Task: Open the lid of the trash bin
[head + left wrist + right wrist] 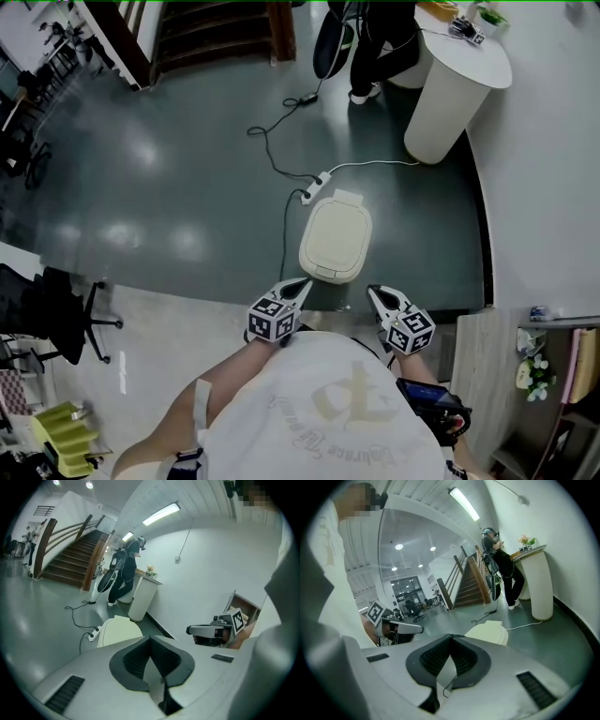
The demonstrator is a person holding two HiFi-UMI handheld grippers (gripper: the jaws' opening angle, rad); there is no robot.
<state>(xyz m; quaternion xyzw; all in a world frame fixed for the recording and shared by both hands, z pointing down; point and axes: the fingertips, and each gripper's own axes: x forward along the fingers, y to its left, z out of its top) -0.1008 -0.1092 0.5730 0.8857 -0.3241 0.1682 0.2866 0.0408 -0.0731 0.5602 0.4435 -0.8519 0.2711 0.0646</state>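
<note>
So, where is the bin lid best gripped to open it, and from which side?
Grip the lid at its near rim, coming from the person's side. The tab at its far end looks like the hinge, so the near edge should lift.

- Right hand-held gripper: jaws together, tips meeting.
- Trash bin: cream, lid down, on the grey floor just past the tips.
- Left hand-held gripper: at left, beside the bin, carrying a marker cube.
- Cable: white, on the floor near the bin.
- Person: standing at a white pedestal tabletop.
- Staircase: behind.
</note>
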